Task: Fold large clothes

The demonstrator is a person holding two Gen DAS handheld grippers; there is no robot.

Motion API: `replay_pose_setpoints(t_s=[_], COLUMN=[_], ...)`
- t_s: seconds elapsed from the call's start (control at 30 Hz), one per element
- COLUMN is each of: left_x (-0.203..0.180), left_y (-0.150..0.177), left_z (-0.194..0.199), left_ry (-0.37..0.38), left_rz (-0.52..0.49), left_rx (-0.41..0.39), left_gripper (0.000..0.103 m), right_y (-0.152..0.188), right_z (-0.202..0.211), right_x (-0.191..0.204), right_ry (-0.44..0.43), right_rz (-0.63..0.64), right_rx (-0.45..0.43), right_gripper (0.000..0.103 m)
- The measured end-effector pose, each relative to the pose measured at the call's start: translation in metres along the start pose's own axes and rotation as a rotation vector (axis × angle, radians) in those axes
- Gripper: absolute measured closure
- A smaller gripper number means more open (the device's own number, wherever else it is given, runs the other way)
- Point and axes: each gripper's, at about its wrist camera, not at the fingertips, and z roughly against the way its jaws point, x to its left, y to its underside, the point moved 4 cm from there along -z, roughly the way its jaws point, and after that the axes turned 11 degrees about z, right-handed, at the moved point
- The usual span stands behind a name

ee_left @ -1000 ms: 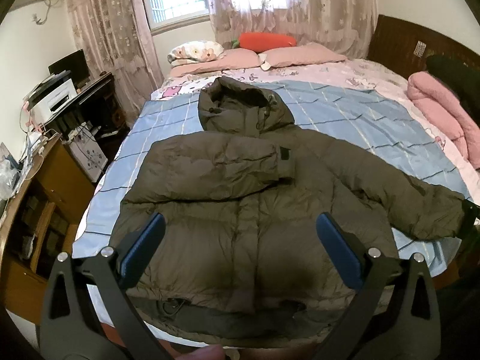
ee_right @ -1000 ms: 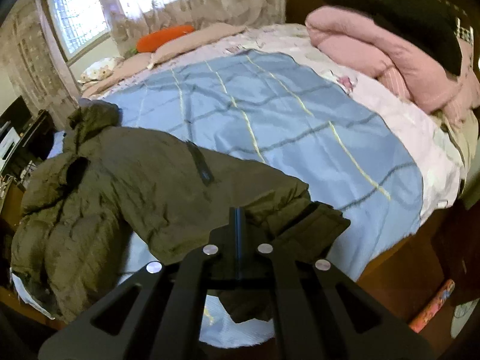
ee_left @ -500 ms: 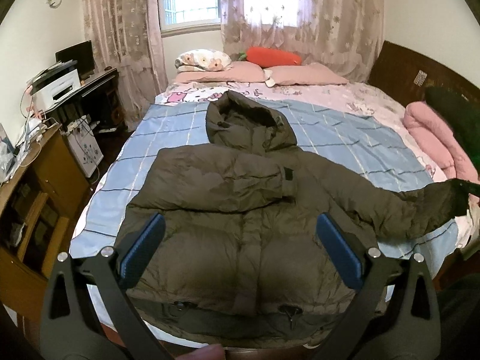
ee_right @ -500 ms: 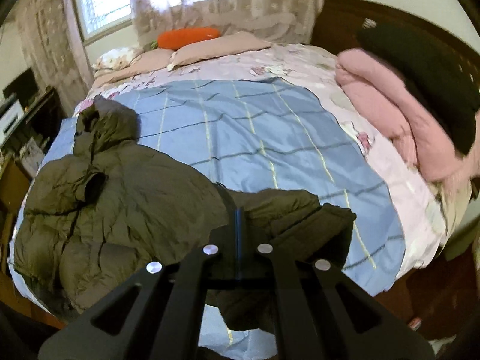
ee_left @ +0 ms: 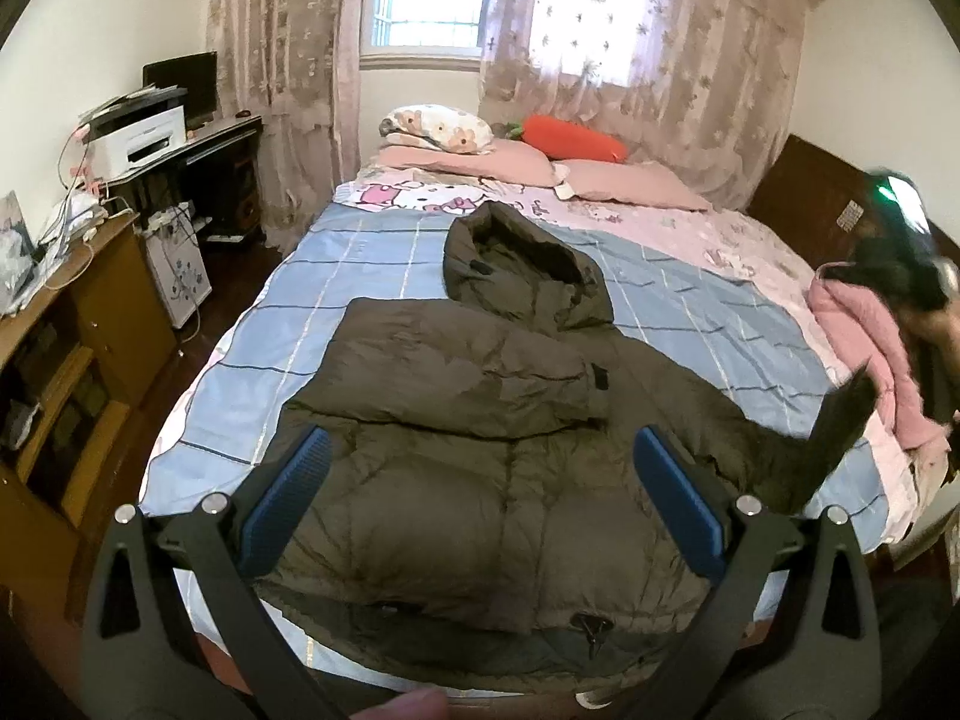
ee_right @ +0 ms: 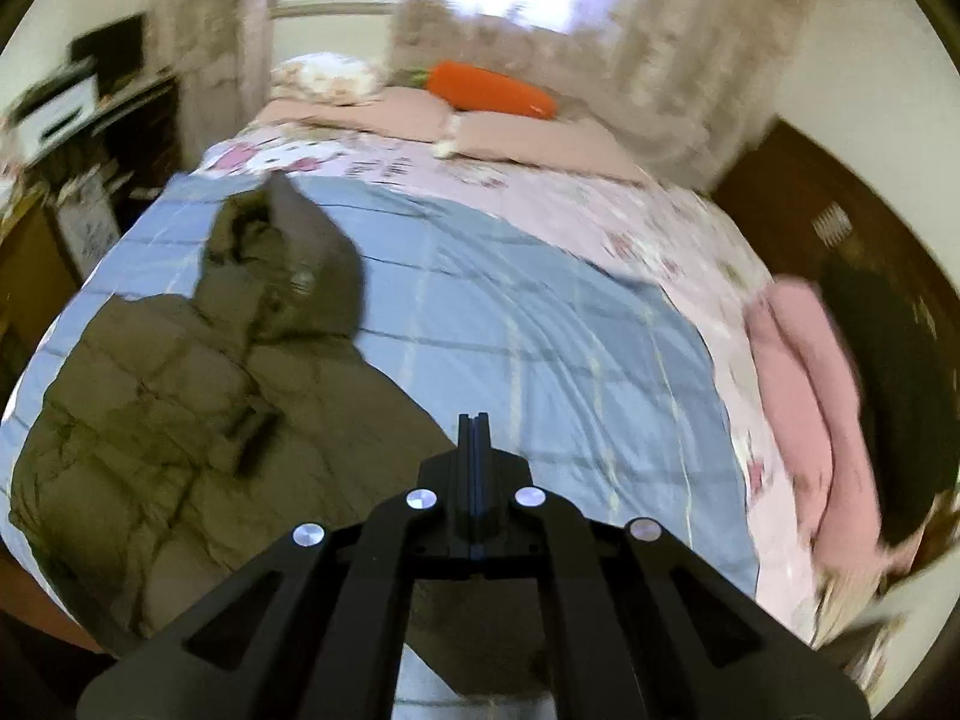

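Note:
A dark olive hooded puffer jacket (ee_left: 480, 450) lies face up on the blue checked bedspread (ee_left: 372, 276), hood toward the pillows. One sleeve is folded across the chest. The other sleeve (ee_left: 834, 420) is lifted off the bed at the right. My left gripper (ee_left: 480, 504) is open and empty, hovering above the jacket's lower half. My right gripper (ee_right: 472, 438) is shut on that sleeve, whose cloth hangs under the fingers; the jacket (ee_right: 180, 396) lies to its left in the blurred right wrist view.
Pink pillows and an orange carrot cushion (ee_left: 573, 138) lie at the bed's head. A pink folded quilt (ee_left: 870, 348) and dark cloth sit at the right edge. A wooden cabinet (ee_left: 66, 324) and a desk with a printer (ee_left: 141, 135) stand left.
My right gripper has lifted the sleeve cuff off the bed and swung left toward the jacket body. The left gripper has risen and drawn back, staying open.

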Motion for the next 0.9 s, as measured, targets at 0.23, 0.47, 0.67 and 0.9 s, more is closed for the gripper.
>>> replay_pose_setpoints(t_s=[0.23,0.47,0.67,0.9], left_x=[0.017,0.008,-0.012,-0.036], left_y=[-0.001,0.008,0.016,0.034], left_z=[0.0,0.003,-0.008,-0.037], left_ry=[-0.001,0.009,0.005,-0.025], left_rz=[0.012,-0.035,-0.074,-0.125], left_rx=[0.019,0.029,0.052,0.122], left_gripper=[0.002,0.002,0.002,0.002], right_y=[-0.036,0.11,0.322,0.481], right_z=[0.01,0.011,0.001,-0.042], right_x=[0.041,-0.035,-0.128,-0.142], right_ry=[-0.235,-0.317,-0.24,-0.268], right_rz=[-0.075,-0.329,-0.728,-1.032], right_rx=[-0.048,0.045,0.135,0.163], right_gripper=[0.021,0.001,0.001,0.001])
